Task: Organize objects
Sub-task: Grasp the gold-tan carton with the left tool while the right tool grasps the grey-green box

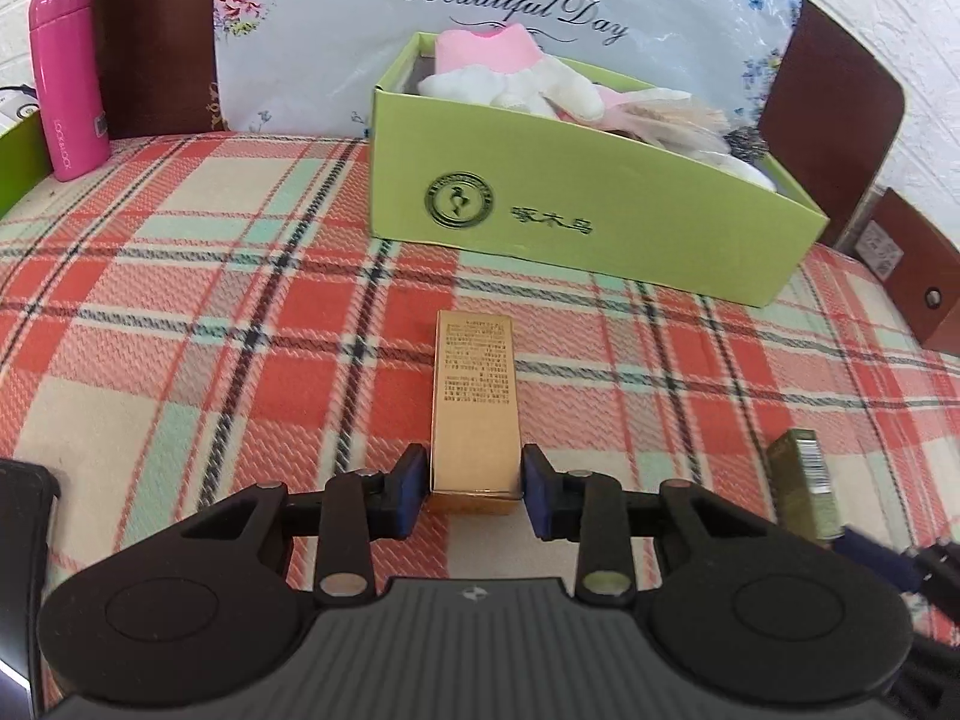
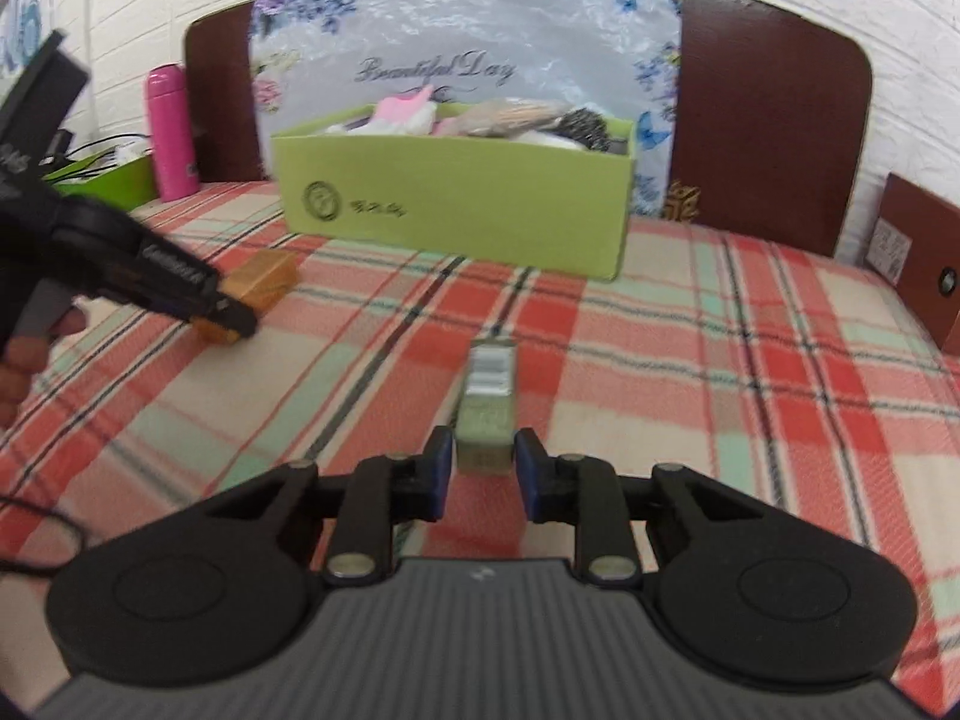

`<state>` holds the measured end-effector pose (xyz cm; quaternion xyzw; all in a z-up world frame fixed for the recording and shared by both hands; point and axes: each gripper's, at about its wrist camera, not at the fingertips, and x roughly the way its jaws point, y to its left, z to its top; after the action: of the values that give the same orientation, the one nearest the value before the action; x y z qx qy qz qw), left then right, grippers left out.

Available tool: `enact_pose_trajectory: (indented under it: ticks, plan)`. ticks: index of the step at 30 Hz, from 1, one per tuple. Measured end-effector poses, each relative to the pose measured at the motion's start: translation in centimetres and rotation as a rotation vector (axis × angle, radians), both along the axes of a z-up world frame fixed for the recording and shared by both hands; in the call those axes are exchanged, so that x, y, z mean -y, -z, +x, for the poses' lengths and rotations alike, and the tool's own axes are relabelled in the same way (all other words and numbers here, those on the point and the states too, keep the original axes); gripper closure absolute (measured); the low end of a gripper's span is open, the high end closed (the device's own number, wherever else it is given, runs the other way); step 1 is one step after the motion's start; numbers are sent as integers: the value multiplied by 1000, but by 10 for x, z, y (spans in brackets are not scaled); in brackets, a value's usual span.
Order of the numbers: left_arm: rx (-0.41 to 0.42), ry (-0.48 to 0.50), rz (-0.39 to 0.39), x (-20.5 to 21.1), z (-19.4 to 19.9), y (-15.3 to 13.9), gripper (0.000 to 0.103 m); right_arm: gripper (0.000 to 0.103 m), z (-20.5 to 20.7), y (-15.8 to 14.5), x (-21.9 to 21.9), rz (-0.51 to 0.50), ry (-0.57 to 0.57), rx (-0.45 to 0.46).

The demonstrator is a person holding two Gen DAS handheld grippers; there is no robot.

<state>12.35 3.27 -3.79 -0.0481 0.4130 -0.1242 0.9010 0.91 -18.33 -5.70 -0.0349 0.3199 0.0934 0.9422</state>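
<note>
A gold carton (image 1: 474,414) lies lengthwise on the plaid cloth (image 1: 240,312), and my left gripper (image 1: 474,489) is shut on its near end. It also shows in the right wrist view (image 2: 258,291), held by the left gripper (image 2: 231,315). My right gripper (image 2: 483,468) is shut on the near end of a small green carton (image 2: 487,408), which also shows in the left wrist view (image 1: 804,489). A lime-green open box (image 1: 576,204) with pink and white cloth items stands behind on the cloth; it also shows in the right wrist view (image 2: 456,204).
A pink flask (image 1: 66,72) stands at the back left beside another green box (image 1: 18,162). A brown headboard (image 2: 768,114) with a flowered plastic sheet (image 1: 336,30) lines the back. A brown panel (image 1: 918,276) stands at the right edge.
</note>
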Motion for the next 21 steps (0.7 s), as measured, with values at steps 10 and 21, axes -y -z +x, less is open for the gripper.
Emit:
enact_pose_trajectory:
  ticks: [10, 21]
  plan:
    - [13, -54, -12, 5, 1, -3, 44, 61, -3, -6, -11, -23, 3, 50]
    - [8, -8, 22, 21, 10, 0, 58, 61, 16, -5, -10, -23, 30, 61]
